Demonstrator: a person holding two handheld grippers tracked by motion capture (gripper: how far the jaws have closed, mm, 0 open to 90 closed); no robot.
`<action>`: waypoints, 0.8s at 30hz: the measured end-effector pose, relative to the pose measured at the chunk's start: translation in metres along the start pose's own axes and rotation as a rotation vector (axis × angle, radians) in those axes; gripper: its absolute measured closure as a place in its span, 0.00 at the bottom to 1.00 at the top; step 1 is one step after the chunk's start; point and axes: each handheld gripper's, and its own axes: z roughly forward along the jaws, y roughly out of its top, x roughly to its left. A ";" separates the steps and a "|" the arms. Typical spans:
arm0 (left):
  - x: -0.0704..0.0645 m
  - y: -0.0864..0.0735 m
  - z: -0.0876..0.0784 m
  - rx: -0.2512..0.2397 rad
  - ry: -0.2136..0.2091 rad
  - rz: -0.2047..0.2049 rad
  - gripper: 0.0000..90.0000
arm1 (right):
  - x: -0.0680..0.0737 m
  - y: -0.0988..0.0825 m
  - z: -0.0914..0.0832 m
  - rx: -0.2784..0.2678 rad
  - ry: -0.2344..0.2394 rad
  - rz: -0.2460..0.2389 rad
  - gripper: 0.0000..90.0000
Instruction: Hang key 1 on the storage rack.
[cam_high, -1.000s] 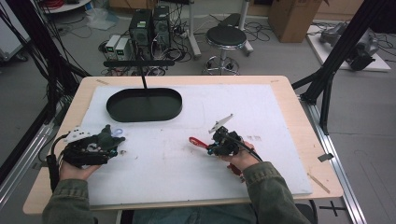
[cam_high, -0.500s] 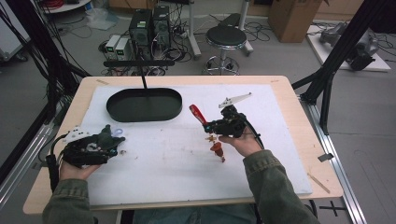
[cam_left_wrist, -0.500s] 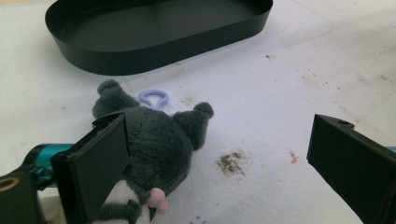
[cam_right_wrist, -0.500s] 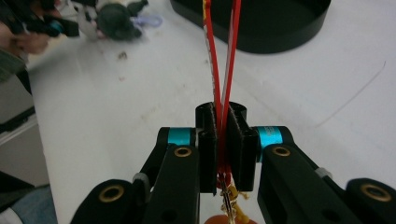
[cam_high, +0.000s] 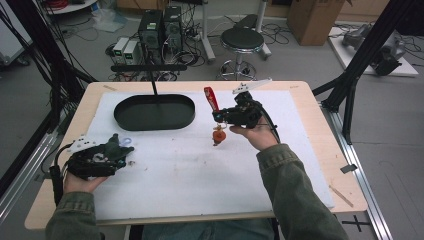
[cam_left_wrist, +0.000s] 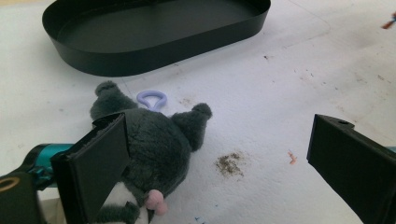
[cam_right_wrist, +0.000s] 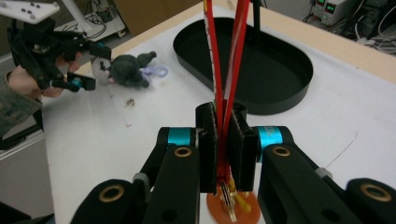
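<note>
In the right gripper view, the right gripper (cam_right_wrist: 223, 154) has its two black jaws clamped together on a flat red fabric strap (cam_right_wrist: 223, 60) that rises in a loop past the jaw tips, while a small round orange pendant with a brass key ring (cam_right_wrist: 232, 203) hangs below them. From the high view the same strap (cam_high: 211, 98) stands above the right gripper (cam_high: 224, 116), lifted clear of the white foam mat (cam_high: 200, 190), with the pendant (cam_high: 219, 135) dangling under it. The left gripper view gives the plush detail: a fuzzy dark grey stuffed toy with a lilac plastic loop (cam_left_wrist: 154, 135) lies on the mat against the left-hand jaw of the left gripper (cam_left_wrist: 217, 163), whose jaws stand wide apart, pressing on nothing. Farther off sits a shallow oval black tray (cam_high: 120, 114), smooth-walled, with nothing in it.
</note>
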 end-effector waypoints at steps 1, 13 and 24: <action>0.000 0.000 0.000 -0.001 0.001 -0.001 0.07 | -0.001 0.002 0.001 -0.001 -0.002 0.002 0.93; 0.003 0.000 -0.001 -0.012 -0.004 -0.007 0.07 | -0.013 0.037 0.027 -0.005 -0.005 -0.030 0.92; 0.003 0.000 0.000 -0.019 -0.005 -0.002 0.07 | -0.026 0.059 0.054 -0.017 -0.018 -0.004 0.92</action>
